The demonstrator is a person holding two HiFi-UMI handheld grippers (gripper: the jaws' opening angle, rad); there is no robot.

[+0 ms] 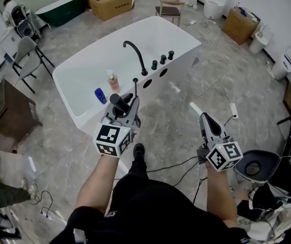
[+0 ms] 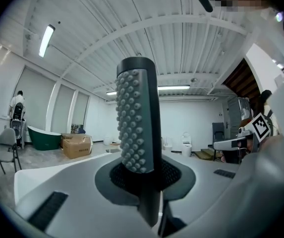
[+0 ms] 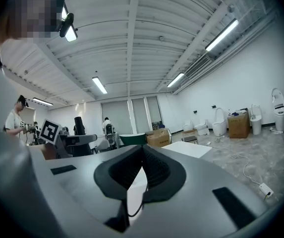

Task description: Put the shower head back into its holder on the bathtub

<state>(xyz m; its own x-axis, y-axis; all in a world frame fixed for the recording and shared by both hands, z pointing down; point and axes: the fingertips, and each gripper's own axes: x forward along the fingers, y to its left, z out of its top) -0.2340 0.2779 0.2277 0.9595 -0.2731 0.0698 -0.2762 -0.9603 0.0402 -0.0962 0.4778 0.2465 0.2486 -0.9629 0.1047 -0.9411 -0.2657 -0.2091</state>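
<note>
While left gripper (image 1: 126,101) clamps nubbed cylindrical shower head (image 2: 134,123), right gripper (image 3: 142,155) closed.

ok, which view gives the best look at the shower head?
Left gripper view: the shower head fills the centre, upright in the left tool, nozzle nubs clear. Head view: shower head small, dark, seen from above. Right gripper view: just a distant dark cylinder at left.

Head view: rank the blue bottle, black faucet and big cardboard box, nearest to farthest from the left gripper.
1. Blue bottle, on the tub rim beside the left gripper.
2. Black faucet, farther along the rim.
3. Cardboard box, floor beyond the tub.
</note>
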